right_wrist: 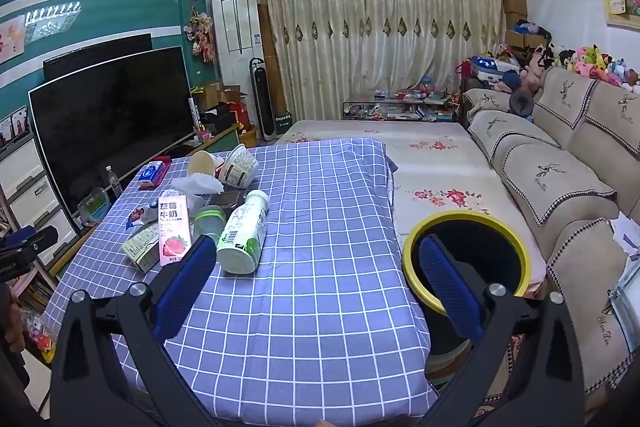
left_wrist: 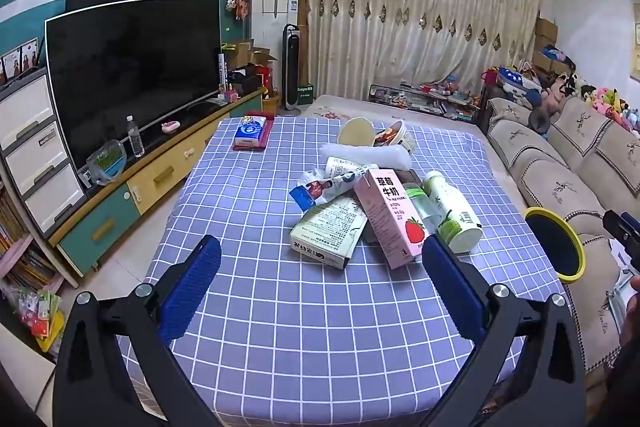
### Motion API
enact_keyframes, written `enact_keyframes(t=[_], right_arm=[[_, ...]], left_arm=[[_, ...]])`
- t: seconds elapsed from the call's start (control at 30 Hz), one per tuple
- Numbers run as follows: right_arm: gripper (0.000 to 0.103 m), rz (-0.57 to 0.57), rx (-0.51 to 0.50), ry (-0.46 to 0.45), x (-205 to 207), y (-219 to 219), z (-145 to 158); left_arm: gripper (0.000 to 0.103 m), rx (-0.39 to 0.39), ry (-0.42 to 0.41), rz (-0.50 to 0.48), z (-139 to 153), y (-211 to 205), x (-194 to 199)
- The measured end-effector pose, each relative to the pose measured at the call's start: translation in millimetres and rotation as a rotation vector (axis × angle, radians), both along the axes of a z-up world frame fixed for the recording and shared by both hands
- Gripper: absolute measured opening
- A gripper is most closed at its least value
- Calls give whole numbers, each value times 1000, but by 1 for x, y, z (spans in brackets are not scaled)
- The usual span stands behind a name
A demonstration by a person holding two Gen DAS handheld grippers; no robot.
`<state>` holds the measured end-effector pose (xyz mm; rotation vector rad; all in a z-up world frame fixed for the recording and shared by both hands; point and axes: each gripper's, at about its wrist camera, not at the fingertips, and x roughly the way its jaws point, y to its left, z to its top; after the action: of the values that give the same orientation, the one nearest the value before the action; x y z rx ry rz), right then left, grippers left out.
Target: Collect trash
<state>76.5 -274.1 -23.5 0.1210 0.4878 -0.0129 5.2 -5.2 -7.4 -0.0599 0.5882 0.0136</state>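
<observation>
Trash is piled on the checked table, toward its far half: a pink strawberry milk carton lies against a white-green bottle, with a small clear green-lidded jar between them. A flat printed box is set just left of the carton, crumpled wrappers behind it, then a white plastic bag and two tipped paper bowls at the back. A tissue pack is placed apart near the far left edge; whether it counts as trash cannot be told.

The yellow-rimmed bin is seen standing off the table's right side, beside the sofa, rim roughly level with the tabletop.

The left gripper is held over the near table, fingers spread wide, nothing between them. The right gripper is likewise wide apart and empty, one finger over the cloth, the other in front of the bin mouth.

Risks, as judged: the pile is interlocked, so lifting the carton or box could roll the bottle off the table edge. The bottle is round and smooth-looking, so it may slip from the fingers. The jar may be dragged along. The loose cloth may be snagged. A drop short of the bin would land on the floor.
</observation>
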Motion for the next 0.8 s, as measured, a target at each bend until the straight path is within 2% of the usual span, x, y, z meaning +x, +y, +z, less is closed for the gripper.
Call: enact_keyframes(t=[0.8], right_arm=[[97,1,11,19,4,-3,-6]], left_arm=[[99,-17,27,-20,-7,-1,3]])
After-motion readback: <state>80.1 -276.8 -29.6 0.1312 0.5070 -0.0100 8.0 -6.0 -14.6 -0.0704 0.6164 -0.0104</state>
